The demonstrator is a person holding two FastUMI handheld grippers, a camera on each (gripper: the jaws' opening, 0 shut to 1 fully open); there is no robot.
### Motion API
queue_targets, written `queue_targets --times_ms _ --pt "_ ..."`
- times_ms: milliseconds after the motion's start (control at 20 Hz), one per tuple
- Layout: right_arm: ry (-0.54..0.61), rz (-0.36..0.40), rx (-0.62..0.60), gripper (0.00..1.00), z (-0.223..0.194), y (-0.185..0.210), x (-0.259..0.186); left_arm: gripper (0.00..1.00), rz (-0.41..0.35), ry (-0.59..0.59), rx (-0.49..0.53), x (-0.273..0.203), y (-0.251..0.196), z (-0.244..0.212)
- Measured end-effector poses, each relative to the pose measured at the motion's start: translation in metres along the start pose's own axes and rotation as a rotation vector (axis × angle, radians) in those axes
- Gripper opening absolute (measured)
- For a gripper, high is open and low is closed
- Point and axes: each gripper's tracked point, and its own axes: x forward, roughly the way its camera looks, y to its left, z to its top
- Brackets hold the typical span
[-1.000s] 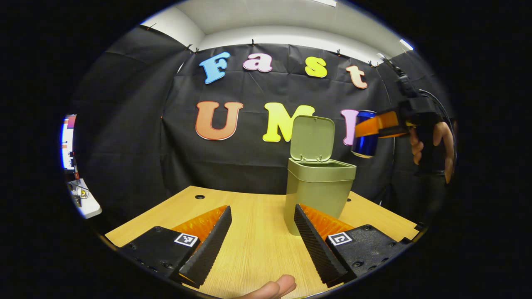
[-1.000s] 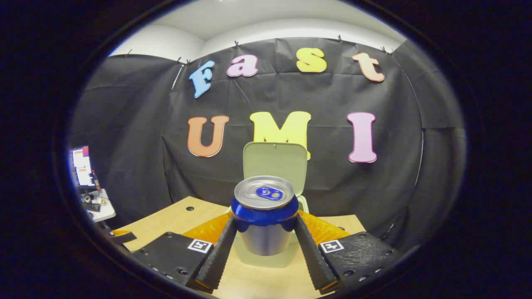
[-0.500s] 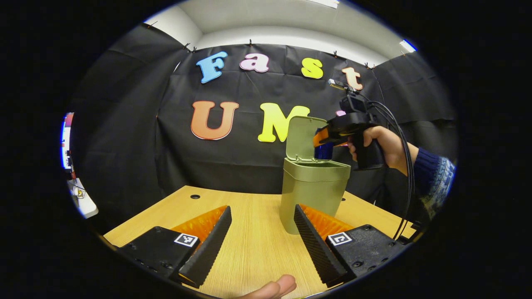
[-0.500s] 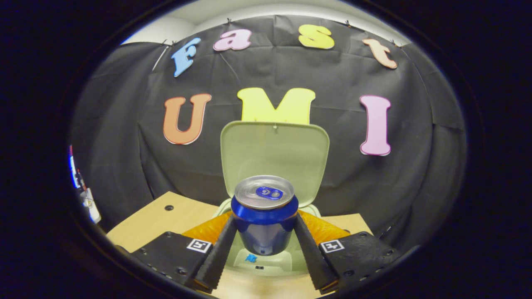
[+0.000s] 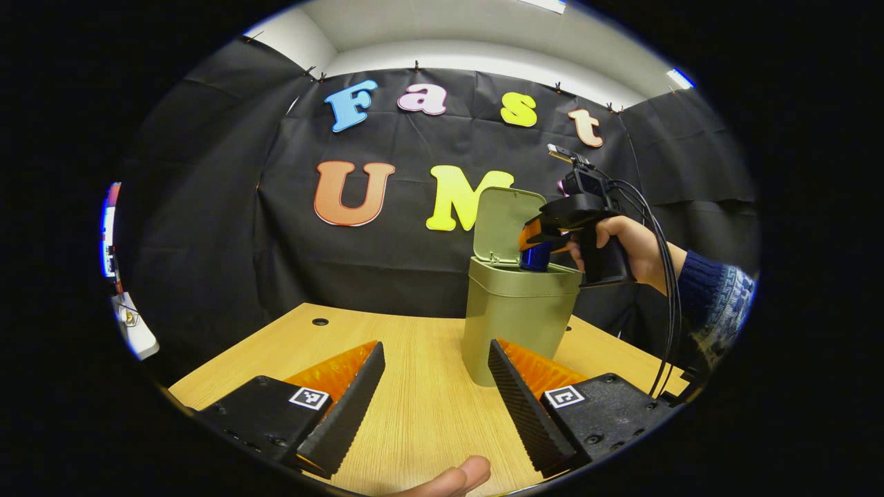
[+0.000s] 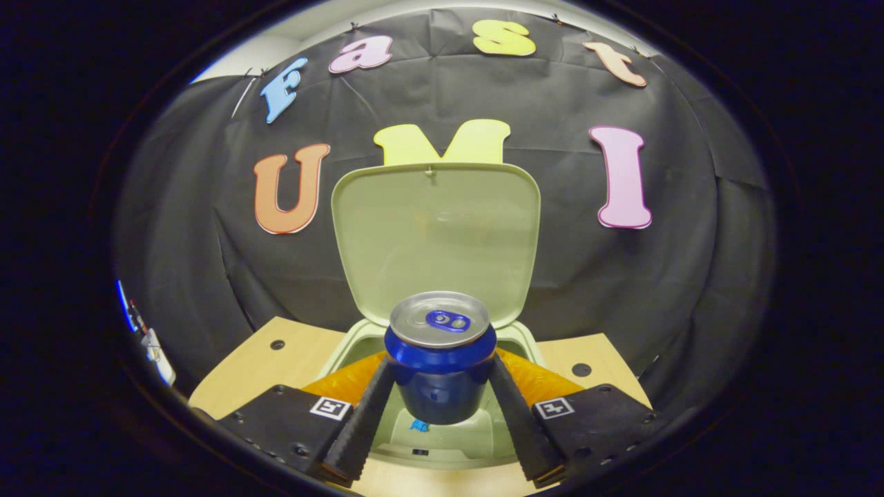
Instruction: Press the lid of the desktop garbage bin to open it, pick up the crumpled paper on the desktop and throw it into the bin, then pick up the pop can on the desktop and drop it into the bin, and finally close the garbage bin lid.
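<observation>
A pale green bin (image 5: 514,324) stands on the wooden table (image 5: 414,386) with its lid (image 5: 503,224) swung up at the back. In the right gripper view my right gripper (image 6: 439,393) is shut on a blue pop can (image 6: 439,369), upright and held over the bin's open mouth (image 6: 442,435), with the raised lid (image 6: 435,235) just behind. The left gripper view shows that gripper (image 5: 545,241) and the can (image 5: 535,257) at the bin's rim, the can's lower part hidden by it. My left gripper (image 5: 435,386) stands open above the table, short of the bin, holding nothing.
A hand and patterned sleeve (image 5: 697,290) with trailing cables reach in from the right. A fingertip (image 5: 456,476) shows at the bottom edge. The table has a cable hole (image 5: 320,322) at its far left. A white side table (image 5: 135,331) stands beyond the left edge.
The right gripper has carried the can leftward and down from beside the bin to over its open mouth. The left gripper has stayed where it was, open.
</observation>
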Motion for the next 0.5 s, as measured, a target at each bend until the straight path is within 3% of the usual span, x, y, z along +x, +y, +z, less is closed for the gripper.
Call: queue_targets --times_ms 50,100,500 --pt "-0.008 -0.007 -0.012 0.82 0.002 -0.002 -0.005 0.97 -0.004 -0.002 0.002 0.0 -0.002 0.0" --pt "-0.02 -0.022 -0.023 0.98 0.006 -0.005 -0.006 0.97 -0.006 0.002 0.003 0.001 -0.003 -0.001" --pt "-0.108 -0.015 -0.031 0.97 0.065 0.007 -0.044 0.98 0.009 0.032 -0.001 0.007 0.002 -0.01"
